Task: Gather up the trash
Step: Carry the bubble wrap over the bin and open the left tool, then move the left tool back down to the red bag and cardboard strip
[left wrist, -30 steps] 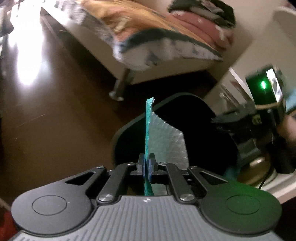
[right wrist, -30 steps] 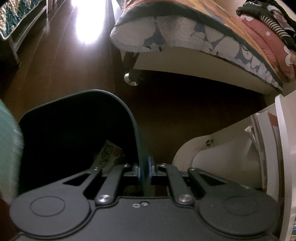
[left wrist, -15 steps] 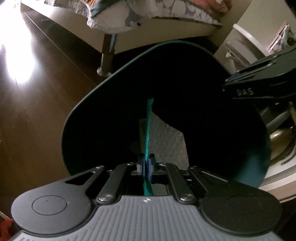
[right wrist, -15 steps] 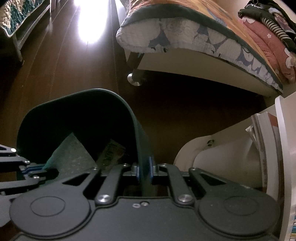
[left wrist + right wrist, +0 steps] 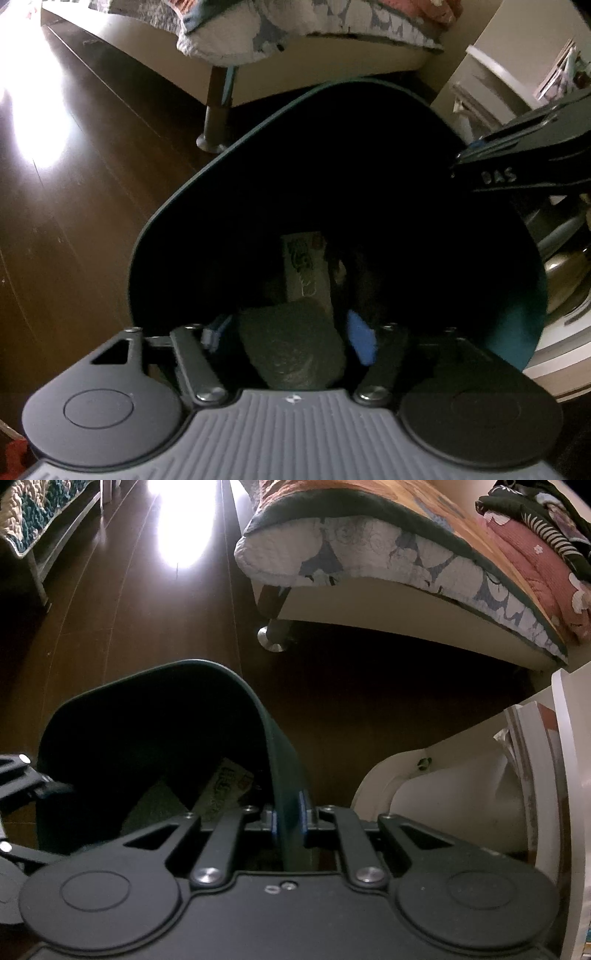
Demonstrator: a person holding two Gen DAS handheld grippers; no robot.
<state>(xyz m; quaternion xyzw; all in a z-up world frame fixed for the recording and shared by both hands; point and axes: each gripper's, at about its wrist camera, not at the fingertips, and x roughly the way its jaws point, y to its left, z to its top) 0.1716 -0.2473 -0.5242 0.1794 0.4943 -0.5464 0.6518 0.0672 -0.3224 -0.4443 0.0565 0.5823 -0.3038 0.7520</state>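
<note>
The bubble mailer (image 5: 295,343) lies inside the dark bin (image 5: 177,206), its long axis running from the left gripper (image 5: 291,332) toward the bin's bottom, beside a printed paper (image 5: 306,269). Half a second ago the left jaws pinched it upright on its edge; now they are opening, and it sits loose between them. The right gripper (image 5: 288,823) pinches the bin's rim.
</note>
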